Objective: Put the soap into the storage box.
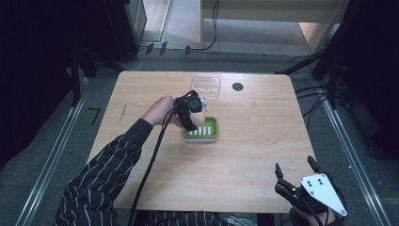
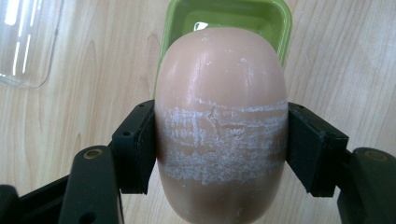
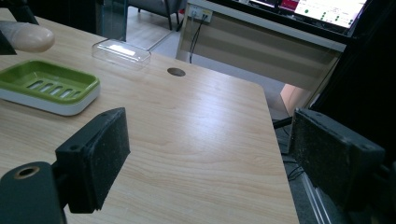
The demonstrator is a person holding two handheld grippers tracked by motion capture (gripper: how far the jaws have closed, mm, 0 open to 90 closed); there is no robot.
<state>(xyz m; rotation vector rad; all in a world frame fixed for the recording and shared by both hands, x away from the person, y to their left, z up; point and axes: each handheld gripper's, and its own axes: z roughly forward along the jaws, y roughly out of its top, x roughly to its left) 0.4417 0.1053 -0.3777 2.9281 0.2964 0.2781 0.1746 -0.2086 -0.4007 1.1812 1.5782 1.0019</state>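
Observation:
My left gripper (image 2: 220, 147) is shut on a pale pink bar of soap (image 2: 219, 93), its black pads pressing the bar's two sides across a scuffed white band. The soap hangs just above the near-left end of a green soap dish (image 2: 287, 28) with a white base. In the high view the left gripper (image 1: 192, 109) is at the dish's (image 1: 210, 128) left edge, mid-table. The right gripper view has the soap (image 3: 27, 36) over the dish (image 3: 46, 86) at far left. My right gripper (image 1: 295, 169) stands open and holds nothing at the table's front right corner.
A clear plastic lid (image 1: 205, 85) lies behind the dish near the table's far edge, with a dark round hole (image 1: 237, 86) in the tabletop to its right. Cables trail on the floor beyond the right edge. The right gripper (image 3: 210, 154) faces bare wood.

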